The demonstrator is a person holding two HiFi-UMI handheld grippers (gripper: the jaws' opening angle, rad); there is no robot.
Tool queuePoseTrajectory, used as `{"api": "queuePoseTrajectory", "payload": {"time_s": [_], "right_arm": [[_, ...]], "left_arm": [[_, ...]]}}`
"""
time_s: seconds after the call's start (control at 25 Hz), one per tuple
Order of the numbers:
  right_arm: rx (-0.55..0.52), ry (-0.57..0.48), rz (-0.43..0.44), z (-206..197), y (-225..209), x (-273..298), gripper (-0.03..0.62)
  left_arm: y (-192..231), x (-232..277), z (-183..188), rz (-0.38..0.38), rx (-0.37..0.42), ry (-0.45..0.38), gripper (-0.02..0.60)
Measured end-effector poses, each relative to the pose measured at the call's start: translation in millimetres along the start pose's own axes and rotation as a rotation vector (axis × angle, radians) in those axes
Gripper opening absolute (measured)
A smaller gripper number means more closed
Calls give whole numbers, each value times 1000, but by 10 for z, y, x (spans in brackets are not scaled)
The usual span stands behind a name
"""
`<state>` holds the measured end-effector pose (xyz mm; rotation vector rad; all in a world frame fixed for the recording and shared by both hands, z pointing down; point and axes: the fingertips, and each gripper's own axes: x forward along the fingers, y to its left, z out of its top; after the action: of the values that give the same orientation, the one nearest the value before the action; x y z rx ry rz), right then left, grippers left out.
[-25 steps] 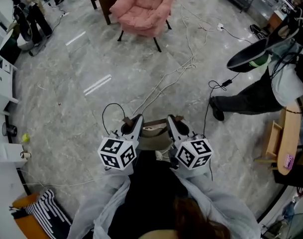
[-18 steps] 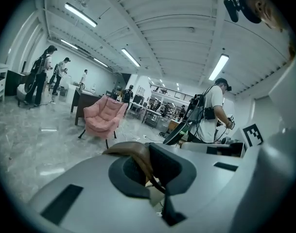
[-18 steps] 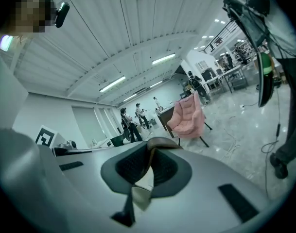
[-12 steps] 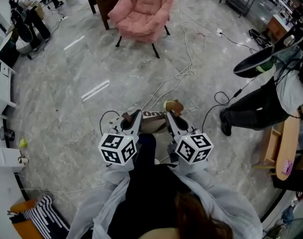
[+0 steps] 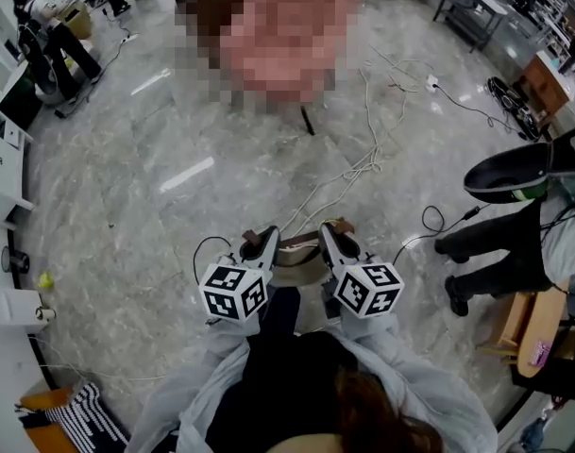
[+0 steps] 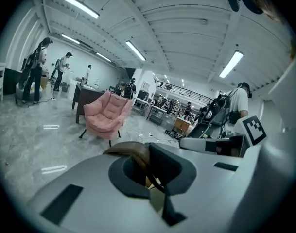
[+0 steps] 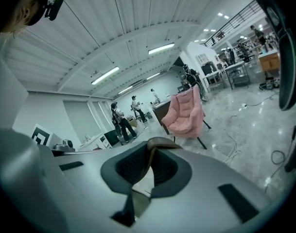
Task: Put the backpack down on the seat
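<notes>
Left gripper is clamped tight on a brown strap, jaws closed right down on it, same as a second ago. The backpack hangs between your two grippers, just in front of you, clear of the floor as far as I can tell. Right gripper is the same story, pinched shut on the other strap.

What's changed: you've been walking. The white cables and the bystander's legs on the right sit lower in the head view than they did. The pink armchair has come a bit nearer. Neither grip has budged.

So you're mid-carry, not at the drop yet. The armchair's seat is still well apart from the backpack, straight ahead, with those cables lying on the floor between. I'd watch the cables underfoot. After that it's about lifting the bag high enough to clear the seat's front edge before you let either strap go.
</notes>
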<state>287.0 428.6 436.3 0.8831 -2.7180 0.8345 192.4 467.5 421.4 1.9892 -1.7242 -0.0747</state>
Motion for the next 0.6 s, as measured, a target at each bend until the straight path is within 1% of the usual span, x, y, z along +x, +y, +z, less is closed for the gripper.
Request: {"api": "queuePoseTrajectory", "payload": {"time_s": [0.24,0.44,0.6], "right_arm": [[4,-13,0,336,-61,540,26],[2,-15,2,518,-126,922,26],[-18,-25,8,624,-95,1142,25]], "left_arm": [[400,386,387,-3,-13,0,12],[671,652,680,-13,-4,-32,12],[854,750,853,-18,-1,-62,12]]}}
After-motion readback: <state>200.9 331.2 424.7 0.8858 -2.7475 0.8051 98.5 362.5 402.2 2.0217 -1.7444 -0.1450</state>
